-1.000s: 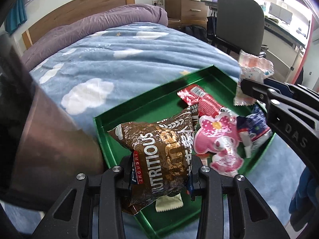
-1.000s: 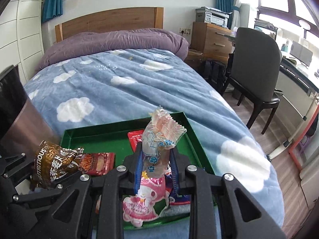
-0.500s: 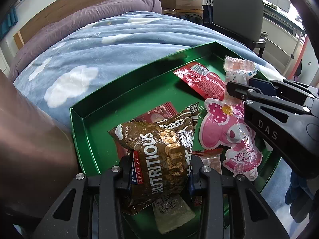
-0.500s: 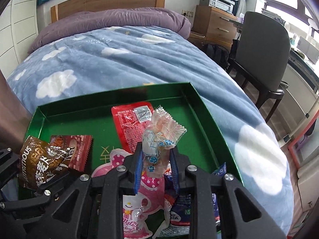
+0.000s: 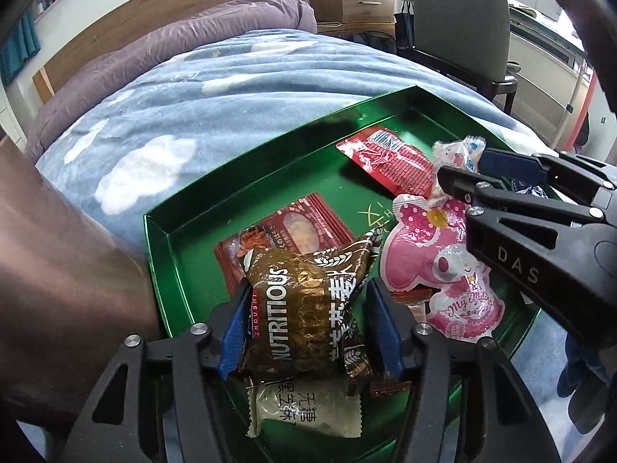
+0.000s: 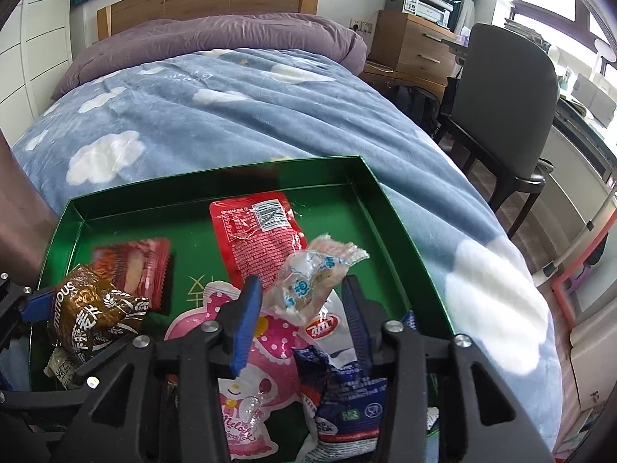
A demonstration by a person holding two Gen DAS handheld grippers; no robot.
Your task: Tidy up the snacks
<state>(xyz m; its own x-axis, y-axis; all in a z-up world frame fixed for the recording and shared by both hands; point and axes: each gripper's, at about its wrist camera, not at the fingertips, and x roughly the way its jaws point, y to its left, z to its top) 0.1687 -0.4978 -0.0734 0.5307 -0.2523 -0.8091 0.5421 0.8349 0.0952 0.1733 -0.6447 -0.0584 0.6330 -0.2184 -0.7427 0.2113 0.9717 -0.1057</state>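
Observation:
A green tray lies on the bed and holds several snack packs. My left gripper hangs low over its near left corner. Its jaws are opening, with a brown "Nutritious" pack between them, free of the right pad and resting on a white pack. My right gripper is over the tray's near right, jaws opening too. A clear pink-and-white candy pack leans loose between its pads, above a pink character pack.
In the tray also lie a red pack, a red cracker pack and a blue pack. The blue cloud blanket spreads beyond. A grey chair and wooden drawers stand right of the bed.
Both grippers sank toward the tray with their packs. Both pairs of jaws then widened; the candy pack tipped over to the right and the brown pack settled onto the snacks below.

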